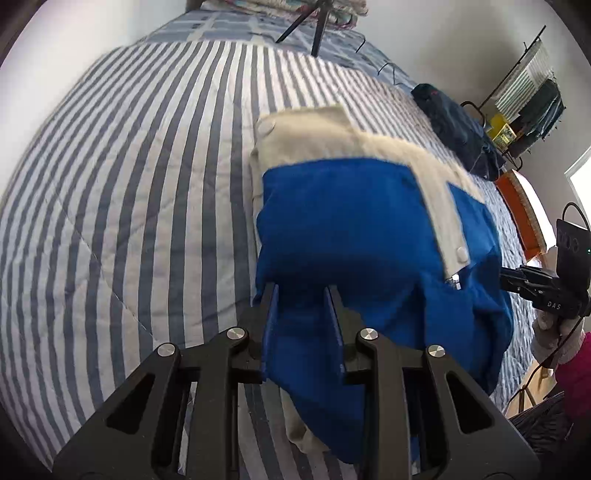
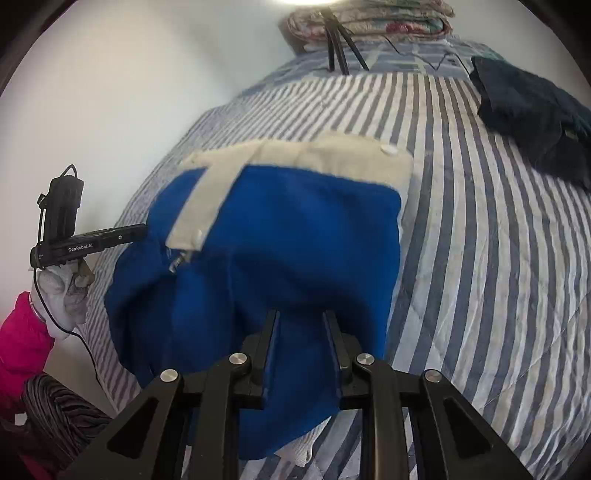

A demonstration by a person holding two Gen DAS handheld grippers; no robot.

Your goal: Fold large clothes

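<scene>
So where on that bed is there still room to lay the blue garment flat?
The striped quilt lies bare left of the blue garment. The far end is crowded by tripod legs and folded bedding; dark clothing fills the right edge.

My left tongs (image 1: pixel 303 295) are clamped on a fold of the blue jacket (image 1: pixel 354 229), the cloth bunched between both pads and hanging down past them. The jacket's cream collar band (image 1: pixel 332 136) lies at the far edge, with a round snap (image 1: pixel 265 127) at its left corner and a cream strip (image 1: pixel 439 218) running down toward a zip pull. Under it spreads the bed's blue-and-white striped quilt (image 1: pixel 129 184). Farther back, tripod legs (image 1: pixel 314 26) stand on the bed and a dark garment (image 1: pixel 454 125) lies near its right edge. At far right my other tongs (image 1: pixel 546 291) show, held by a gloved hand (image 1: pixel 554 339)
</scene>
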